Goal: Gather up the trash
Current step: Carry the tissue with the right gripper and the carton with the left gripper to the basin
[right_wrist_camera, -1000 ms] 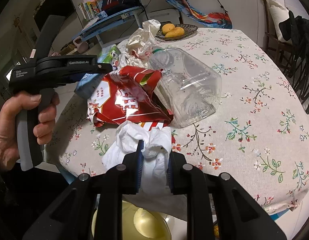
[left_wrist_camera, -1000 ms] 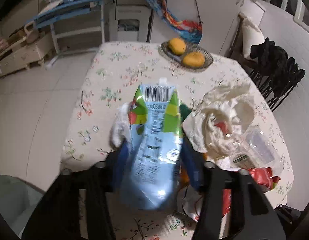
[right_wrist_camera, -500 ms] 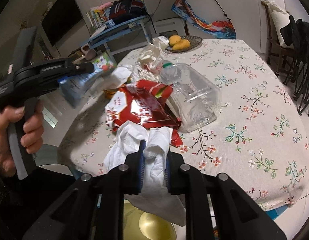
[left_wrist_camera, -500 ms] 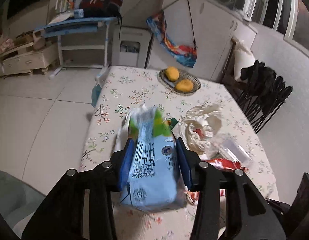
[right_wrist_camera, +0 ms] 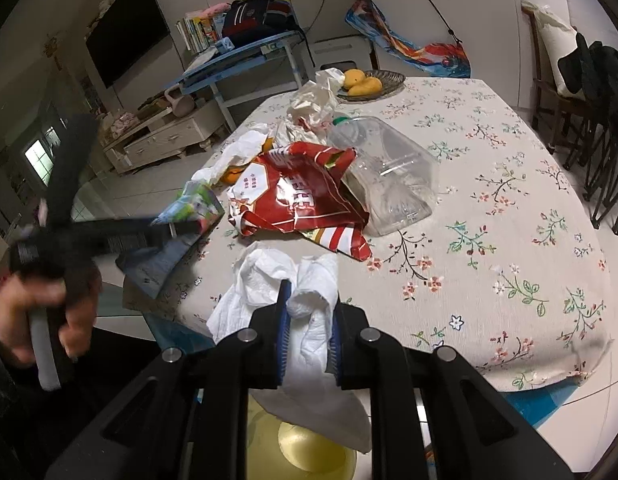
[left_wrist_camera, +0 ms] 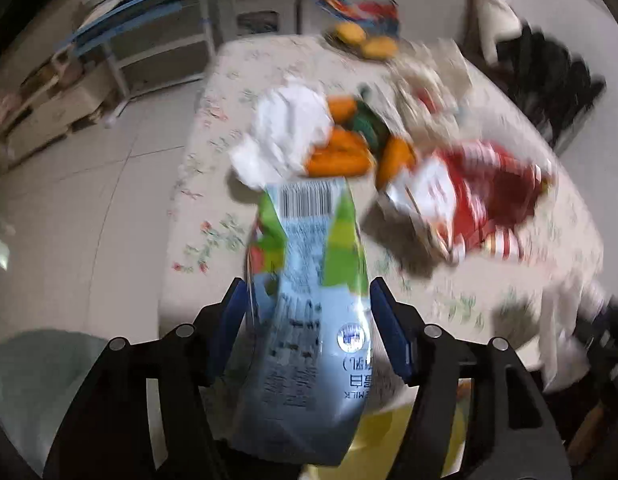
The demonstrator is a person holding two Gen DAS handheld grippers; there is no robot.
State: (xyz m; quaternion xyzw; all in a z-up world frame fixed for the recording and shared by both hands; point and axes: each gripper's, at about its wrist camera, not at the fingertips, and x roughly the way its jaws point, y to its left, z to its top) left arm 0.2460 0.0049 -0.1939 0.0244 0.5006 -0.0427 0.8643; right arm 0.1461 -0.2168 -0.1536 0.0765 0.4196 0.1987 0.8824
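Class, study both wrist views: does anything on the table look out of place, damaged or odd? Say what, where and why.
Yes. A clear plastic bottle lies on its side, dented, mid-table. A torn red snack bag sprawls crumpled against it. Crumpled white paper and orange peel litter the table's left edge. It is all litter on a floral tablecloth beside a fruit dish.

The milk pouch [left_wrist_camera: 309, 320] at 6 o'clock in the left wrist view is glossy printed plastic film, catching highlights. The tissue [right_wrist_camera: 309, 300] at 6 o'clock in the right wrist view is soft, matt, creased white paper. The red snack bag [right_wrist_camera: 297, 196], near centre, is shiny crinkled foil. At its 3 o'clock, the bottle [right_wrist_camera: 389, 184] is clear smooth plastic. The tablecloth [right_wrist_camera: 509, 200] is matt woven floral cloth.
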